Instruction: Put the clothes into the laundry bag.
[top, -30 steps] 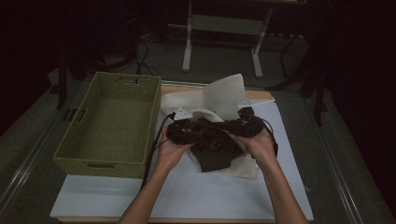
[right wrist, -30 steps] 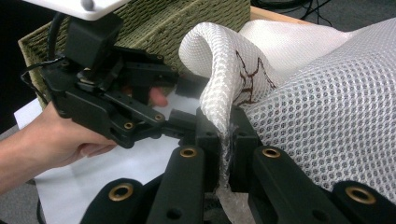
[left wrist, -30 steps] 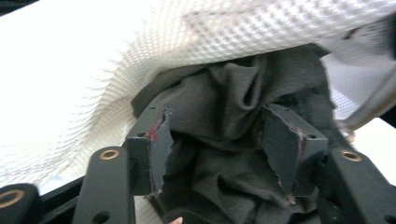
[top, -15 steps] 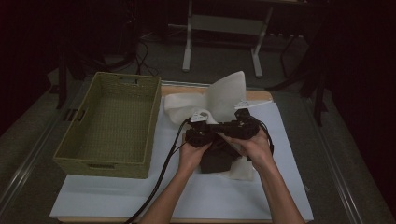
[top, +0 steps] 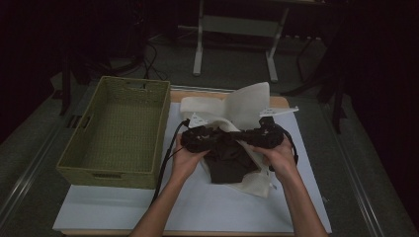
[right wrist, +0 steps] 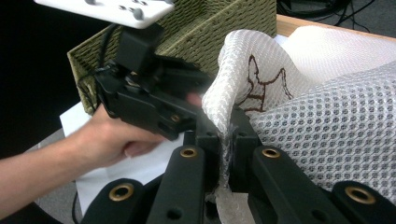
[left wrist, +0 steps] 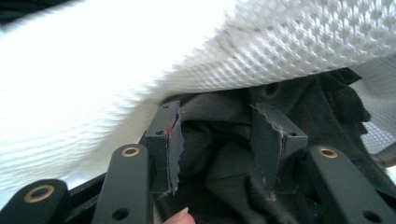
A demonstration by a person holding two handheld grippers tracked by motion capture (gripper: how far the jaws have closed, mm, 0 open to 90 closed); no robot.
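Note:
A white mesh bag [top: 249, 106] lies on the white sheet with a dark cloth [top: 230, 165] in its mouth. My right gripper [right wrist: 227, 140] is shut on the bag's mesh edge [right wrist: 224, 93] and holds it lifted. In the high view it [top: 243, 138] sits at the bag's right side. My left gripper [left wrist: 222, 144] reaches in under the mesh [left wrist: 280, 56]. Its jaws have just been opening and stand apart, with loose dark cloth [left wrist: 219, 163] between the pads. From above, the left gripper [top: 221, 140] is just left of the right one.
A green woven basket [top: 106, 175] stands empty on the left of the sheet [top: 207, 207], its wall [right wrist: 219, 28] close behind the left gripper. Black cables trail off the table's front from the left hand. A metal stand is beyond the far edge.
The left gripper pushed right into the bag half a second ago and has since drawn back a little to the left. The right gripper has kept its hold and place.

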